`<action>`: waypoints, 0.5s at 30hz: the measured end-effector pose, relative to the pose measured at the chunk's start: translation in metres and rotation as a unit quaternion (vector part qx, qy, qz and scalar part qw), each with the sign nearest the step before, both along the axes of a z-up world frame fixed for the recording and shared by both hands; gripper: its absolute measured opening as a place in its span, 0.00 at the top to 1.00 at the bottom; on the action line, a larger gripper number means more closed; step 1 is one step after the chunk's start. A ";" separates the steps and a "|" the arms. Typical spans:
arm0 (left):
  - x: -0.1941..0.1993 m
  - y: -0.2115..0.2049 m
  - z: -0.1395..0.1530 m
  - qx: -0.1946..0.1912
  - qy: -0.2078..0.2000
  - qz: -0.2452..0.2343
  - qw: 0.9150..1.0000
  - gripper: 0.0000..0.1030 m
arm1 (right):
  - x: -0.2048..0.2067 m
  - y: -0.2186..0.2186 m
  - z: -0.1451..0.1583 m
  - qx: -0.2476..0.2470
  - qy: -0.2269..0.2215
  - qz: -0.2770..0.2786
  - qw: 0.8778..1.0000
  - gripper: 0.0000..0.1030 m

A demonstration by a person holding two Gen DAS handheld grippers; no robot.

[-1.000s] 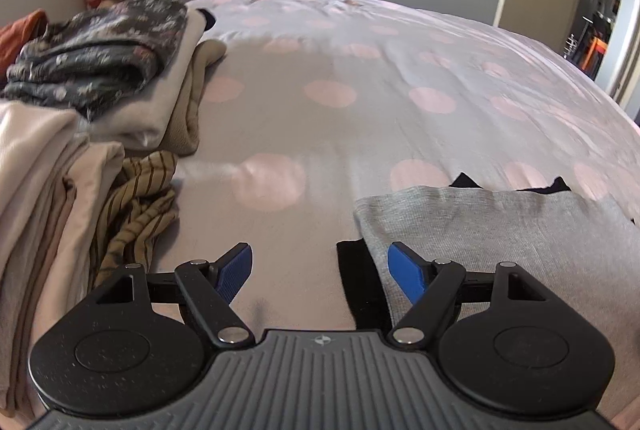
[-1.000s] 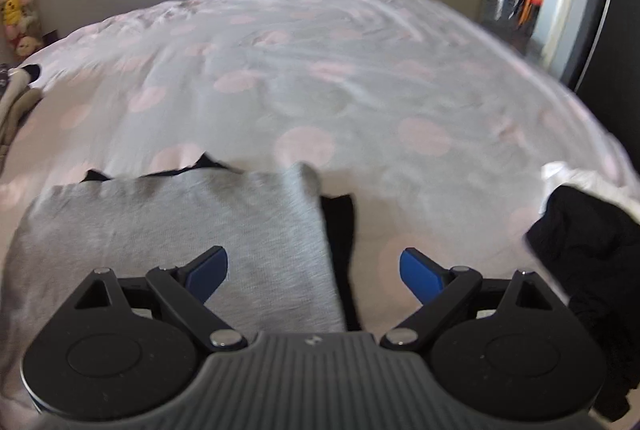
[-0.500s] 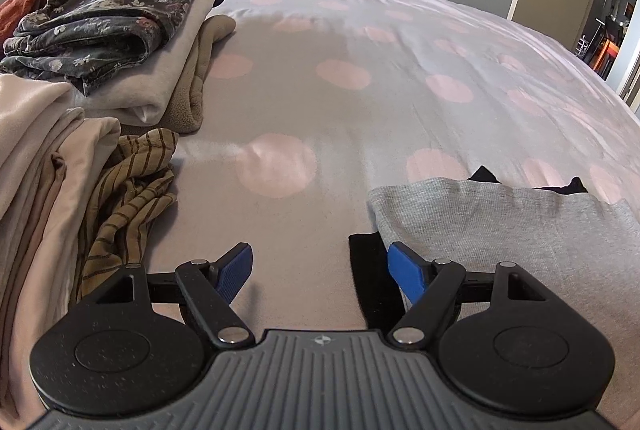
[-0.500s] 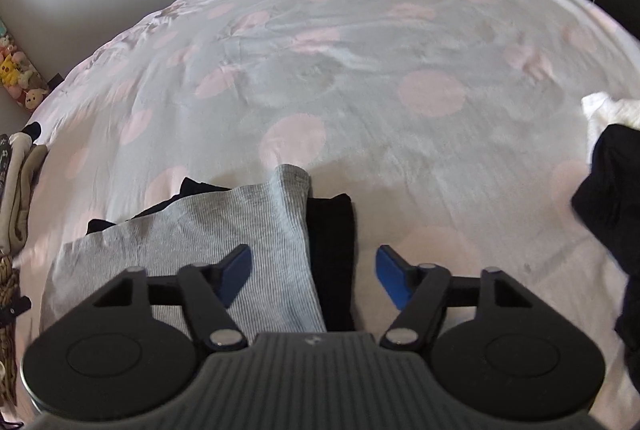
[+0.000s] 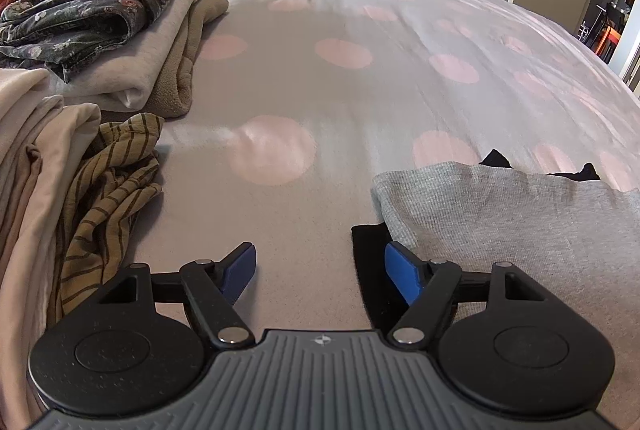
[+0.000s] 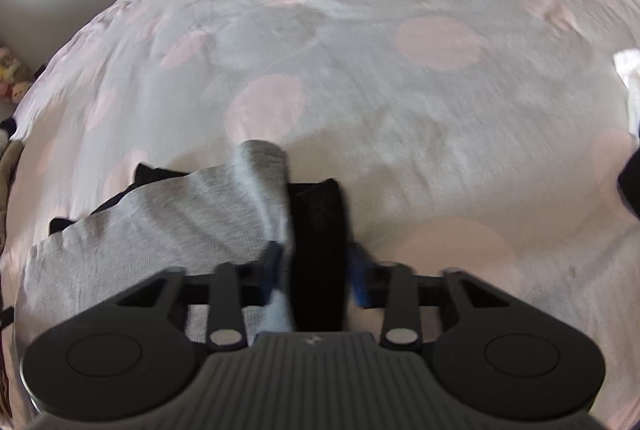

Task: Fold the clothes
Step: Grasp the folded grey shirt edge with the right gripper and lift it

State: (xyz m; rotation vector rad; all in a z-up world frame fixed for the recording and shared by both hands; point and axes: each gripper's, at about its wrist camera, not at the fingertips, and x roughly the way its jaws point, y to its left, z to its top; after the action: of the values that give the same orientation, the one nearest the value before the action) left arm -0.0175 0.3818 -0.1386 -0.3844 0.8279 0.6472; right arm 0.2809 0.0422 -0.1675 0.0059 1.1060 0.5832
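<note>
The right gripper (image 6: 316, 272) is closed on the edge of the grey garment (image 6: 168, 218) and the black garment (image 6: 318, 230) under it, both pinched between the blue pads (image 6: 360, 280). The left gripper (image 5: 320, 270) is held wide open just left of the grey garment (image 5: 512, 218), nothing between its pads (image 5: 400, 272). Both garments are laid on the spotted bedspread (image 5: 344, 77). Left of the grey garment a striped cloth (image 5: 108, 185) is seen crumpled, and beyond it a folded stack (image 5: 120, 29) is piled.
</note>
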 end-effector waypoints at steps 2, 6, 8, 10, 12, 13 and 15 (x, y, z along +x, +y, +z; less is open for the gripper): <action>0.001 0.001 -0.001 -0.002 0.000 0.000 1.000 0.32 | -0.004 0.005 0.005 -0.003 -0.007 0.004 1.000 0.83; -0.001 0.002 0.001 -0.006 -0.009 0.000 1.000 0.32 | -0.012 0.008 0.024 0.008 -0.018 0.008 1.000 0.84; -0.002 0.001 0.004 -0.007 -0.016 0.001 1.000 0.32 | -0.021 0.013 0.038 0.018 -0.023 0.016 0.999 0.84; -0.004 0.001 0.007 -0.008 -0.024 0.001 1.000 0.32 | -0.032 0.021 0.053 0.022 -0.031 0.028 0.999 0.84; -0.006 0.001 0.010 -0.008 -0.031 0.002 0.999 0.32 | -0.044 0.031 0.068 0.023 -0.040 0.041 0.998 0.85; -0.007 0.001 0.012 -0.008 -0.035 0.002 0.999 0.32 | -0.051 0.038 0.075 0.028 -0.043 0.049 0.997 0.85; -0.010 0.001 0.015 -0.013 -0.045 0.003 0.999 0.32 | -0.065 0.052 0.091 0.037 -0.049 0.065 0.996 0.85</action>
State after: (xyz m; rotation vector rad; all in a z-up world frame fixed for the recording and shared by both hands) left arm -0.0273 0.3830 -0.1237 -0.4369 0.7505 0.6217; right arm 0.2162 0.0940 -0.0769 -0.0294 0.9931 0.7330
